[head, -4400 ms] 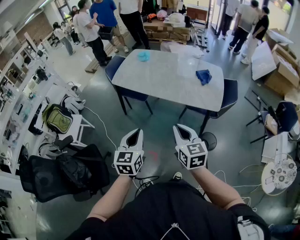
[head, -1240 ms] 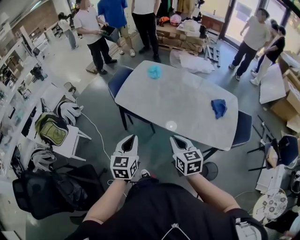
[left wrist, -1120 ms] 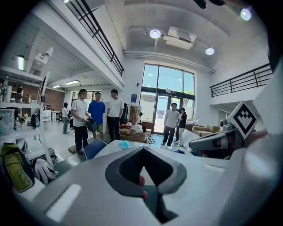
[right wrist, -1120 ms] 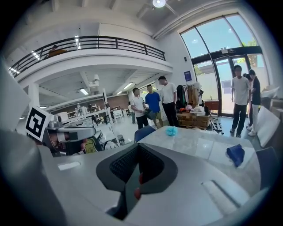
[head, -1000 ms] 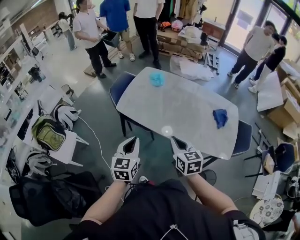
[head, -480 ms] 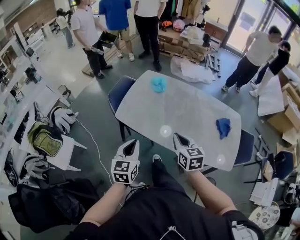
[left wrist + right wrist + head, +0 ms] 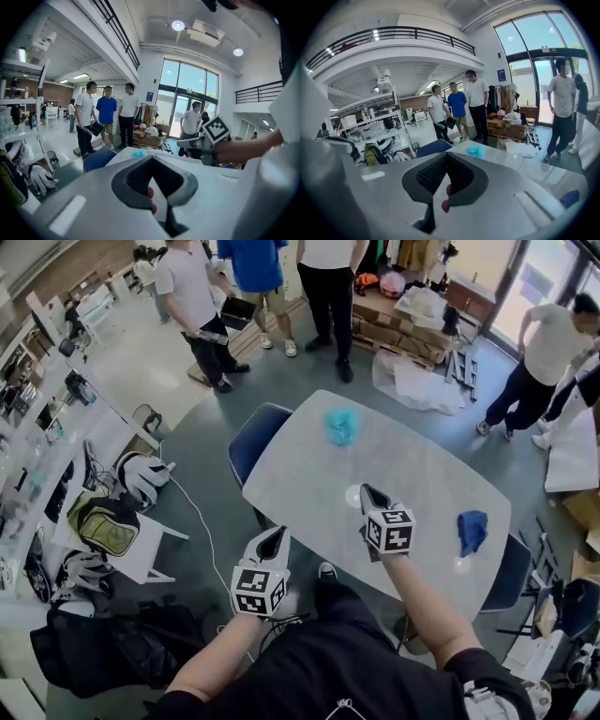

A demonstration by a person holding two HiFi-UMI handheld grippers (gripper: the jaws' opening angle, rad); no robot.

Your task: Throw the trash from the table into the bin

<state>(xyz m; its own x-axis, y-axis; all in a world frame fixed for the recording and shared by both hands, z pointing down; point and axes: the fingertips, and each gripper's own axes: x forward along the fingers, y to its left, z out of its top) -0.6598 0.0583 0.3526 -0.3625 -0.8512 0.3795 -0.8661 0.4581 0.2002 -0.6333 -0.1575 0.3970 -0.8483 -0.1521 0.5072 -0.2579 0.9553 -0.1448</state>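
A crumpled teal piece of trash (image 7: 341, 425) lies near the far end of the pale marble table (image 7: 412, 474). A crumpled blue piece (image 7: 472, 531) lies near the table's right edge. My right gripper (image 7: 367, 491) is shut and empty, held over the near part of the table top between the two pieces and touching neither. My left gripper (image 7: 277, 532) is shut and empty too, off the table's near left edge, over the floor. The left gripper view shows the teal piece (image 7: 139, 153) ahead and the right gripper (image 7: 180, 140) to its right. In the right gripper view lie the teal piece (image 7: 476, 151) and the blue piece (image 7: 570, 198).
Blue chairs stand at the table's left side (image 7: 258, 432) and right corner (image 7: 511, 573). Several people (image 7: 328, 277) stand beyond the table, near cardboard boxes (image 7: 412, 320). At left are a white stand with a green backpack (image 7: 103, 521) and a black bag (image 7: 103, 652).
Both grippers have moved forward toward the table. The right one has gone from the table's near edge to over its top. The left one has followed but stays short of the edge.
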